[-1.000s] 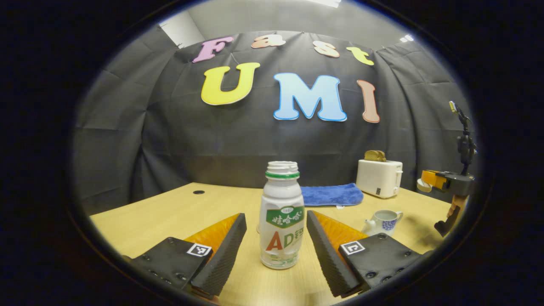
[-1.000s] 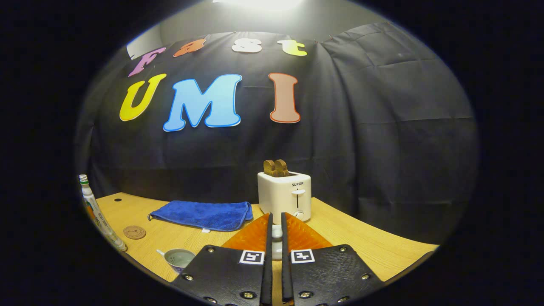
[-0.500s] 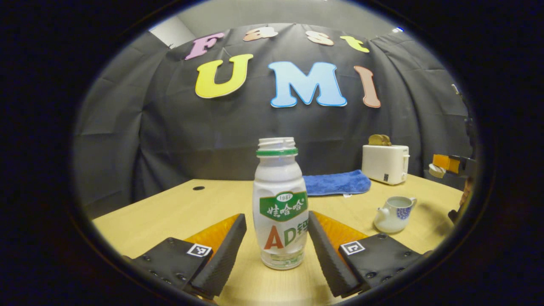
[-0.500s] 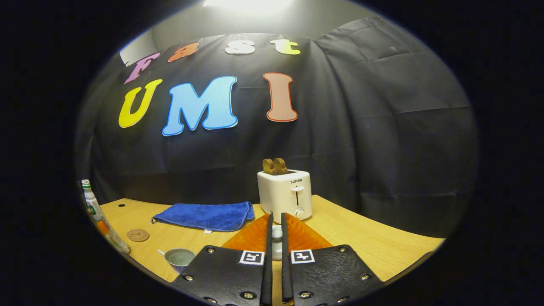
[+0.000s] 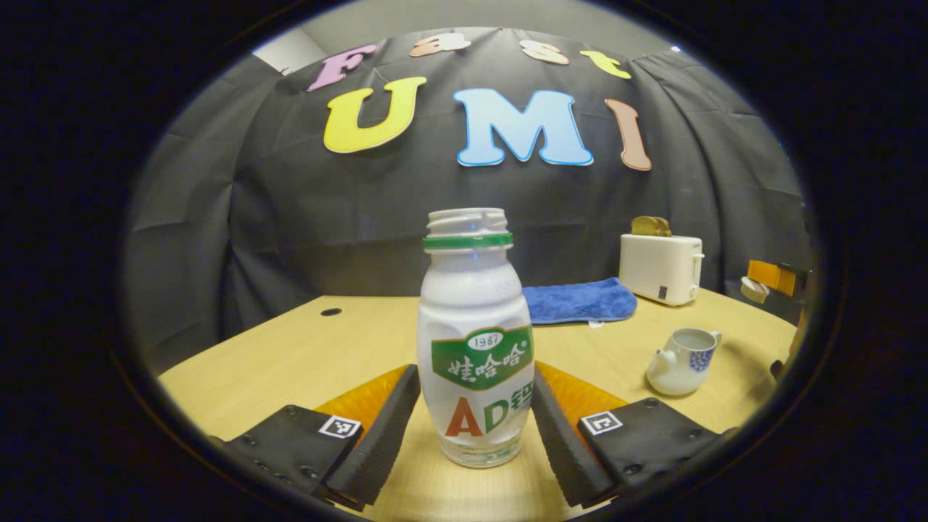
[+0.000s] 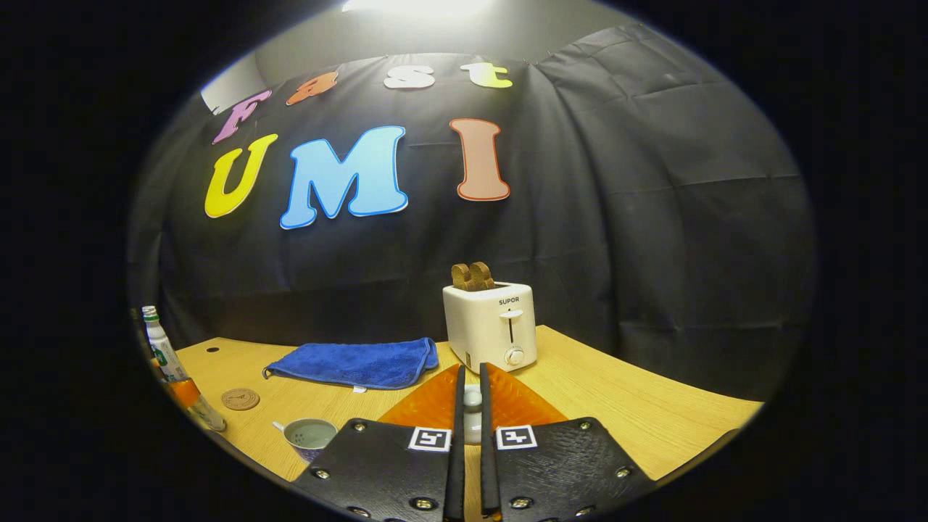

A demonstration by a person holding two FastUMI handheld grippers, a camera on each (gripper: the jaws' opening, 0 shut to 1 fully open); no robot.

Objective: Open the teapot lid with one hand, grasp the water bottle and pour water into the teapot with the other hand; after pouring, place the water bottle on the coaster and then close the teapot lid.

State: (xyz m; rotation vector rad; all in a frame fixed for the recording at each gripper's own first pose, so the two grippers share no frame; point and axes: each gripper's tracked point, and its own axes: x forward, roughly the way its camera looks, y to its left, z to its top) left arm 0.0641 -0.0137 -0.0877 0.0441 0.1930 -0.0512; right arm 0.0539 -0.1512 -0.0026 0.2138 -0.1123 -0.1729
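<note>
A white uncapped water bottle [image 5: 475, 348] with a green neck ring stands upright on the wooden table, between the fingers of my left gripper [image 5: 475, 380]. The jaws are open, and both fingers sit close beside the bottle's lower body. To the right stands the small white teapot [image 5: 678, 362] with blue patterning, its top uncovered. My right gripper [image 6: 471, 373] is shut on the white teapot lid [image 6: 471, 413], held above the table. In the right gripper view the open teapot [image 6: 308, 435] is at lower left, with the round brown coaster [image 6: 240, 399] and the bottle [image 6: 174, 370] beyond it.
A blue cloth [image 6: 355, 362] lies at the back of the table. A white toaster [image 6: 491, 326] holding bread stands to its right. The booth's black cloth wall runs behind the table. The table's right edge [image 6: 696, 442] is near my right gripper.
My left gripper has moved forward, so the bottle now sits deeper between its fingers and looks larger. Its jaw width is unchanged. The right gripper still holds the lid and has barely shifted.
</note>
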